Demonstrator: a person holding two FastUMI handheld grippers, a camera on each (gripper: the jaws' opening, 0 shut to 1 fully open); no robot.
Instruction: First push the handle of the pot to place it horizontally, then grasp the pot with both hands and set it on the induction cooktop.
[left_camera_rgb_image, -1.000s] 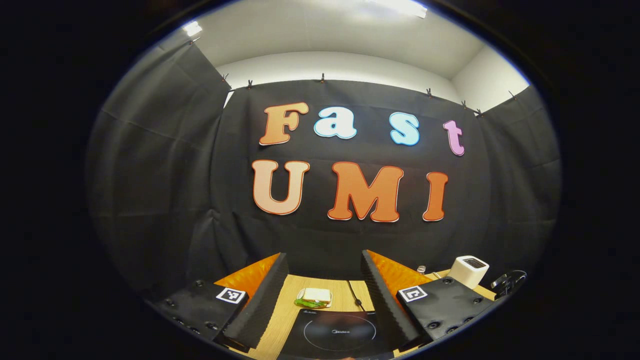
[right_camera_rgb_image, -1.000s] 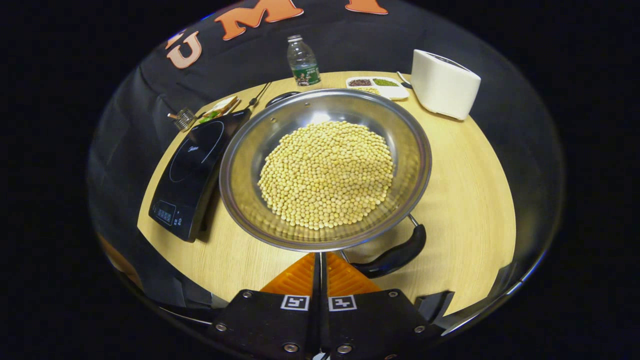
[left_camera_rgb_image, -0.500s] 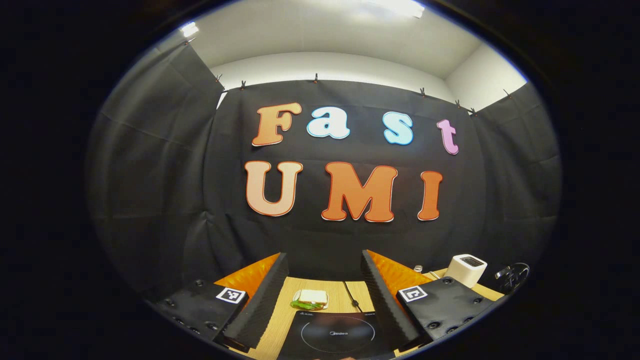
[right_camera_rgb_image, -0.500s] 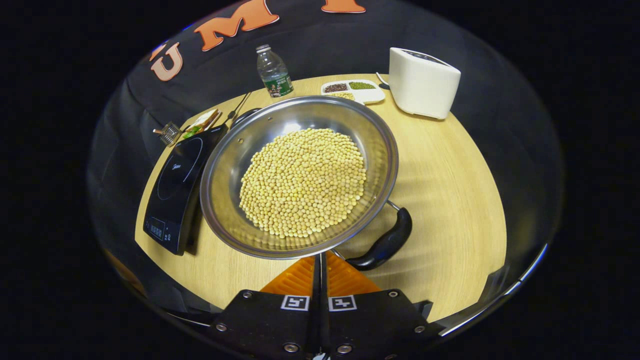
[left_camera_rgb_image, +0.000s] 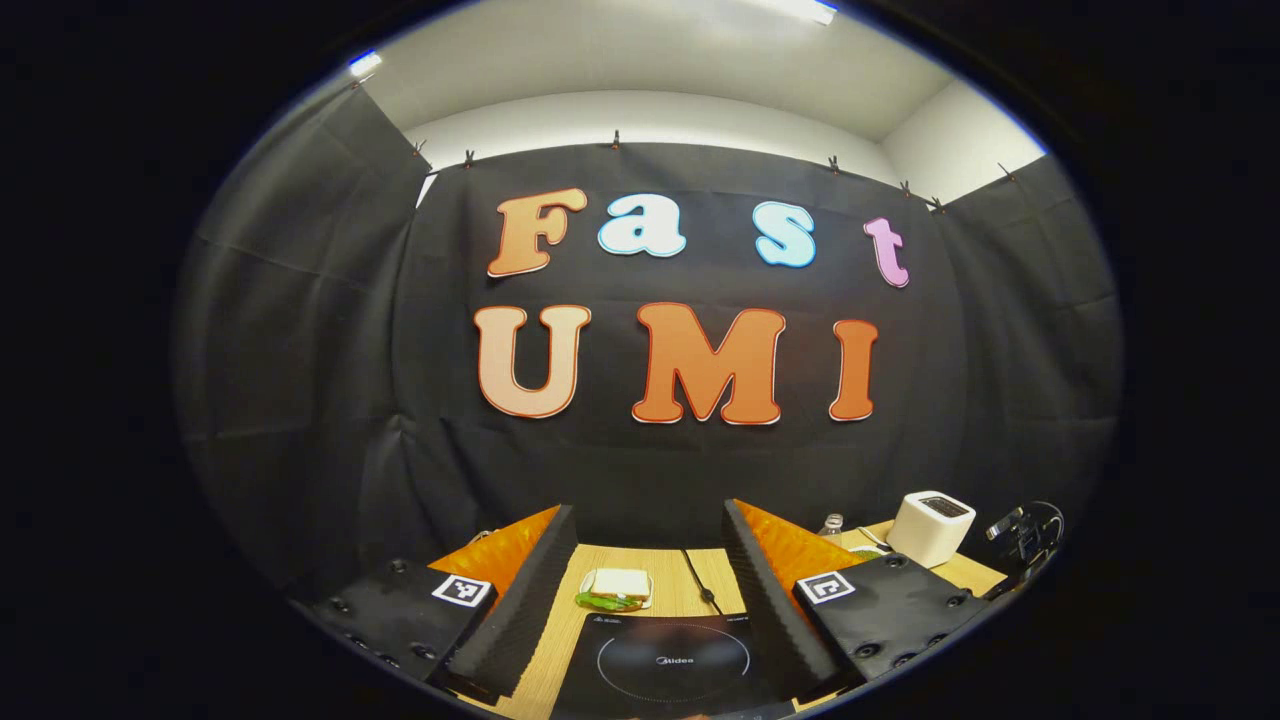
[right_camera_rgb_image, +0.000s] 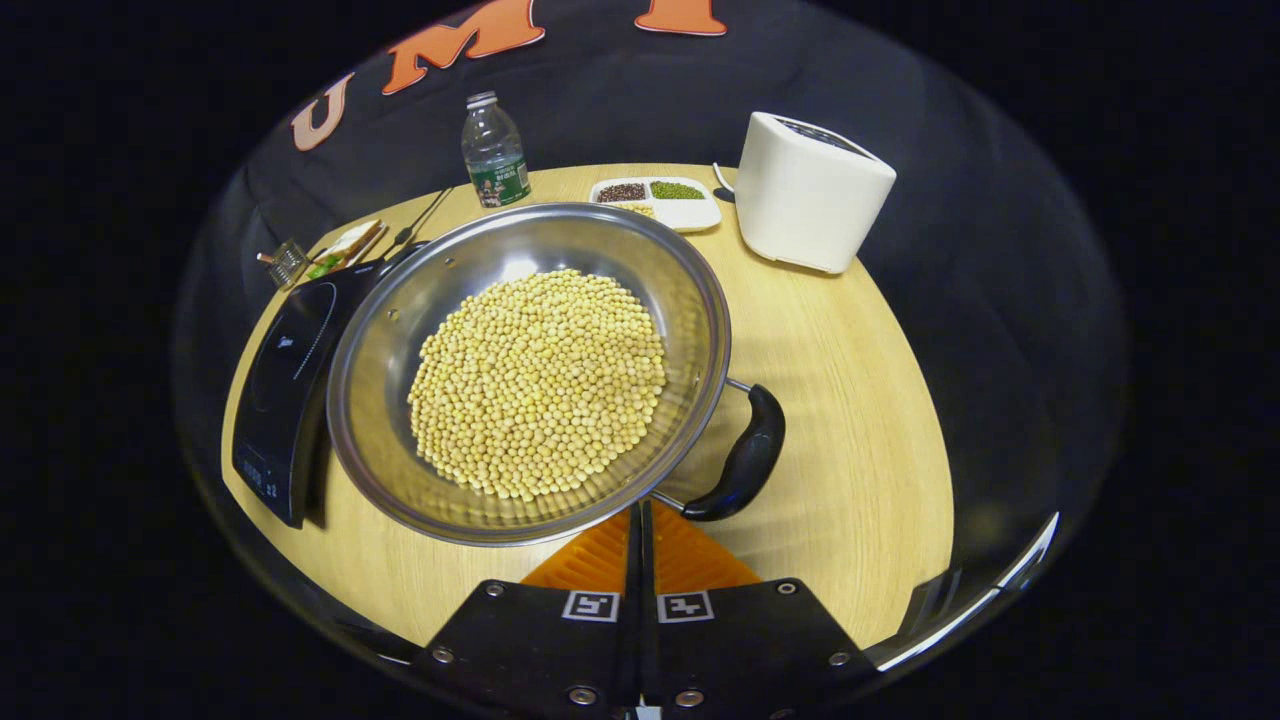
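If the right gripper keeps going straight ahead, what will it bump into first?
Most likely the pot. The shut right gripper points at its near rim, just left of the black handle. How close it is cannot be told.

The pot (right_camera_rgb_image: 528, 370) is sitting on the table (right_camera_rgb_image: 860, 420), beans (right_camera_rgb_image: 540, 385) lying in it, the cooktop (right_camera_rgb_image: 285, 380) lying just left. Behind it a bottle (right_camera_rgb_image: 494, 152), a divided dish (right_camera_rgb_image: 655, 200) and a toaster (right_camera_rgb_image: 810, 190) are standing; a sandwich (left_camera_rgb_image: 615, 588) is lying behind the cooktop.
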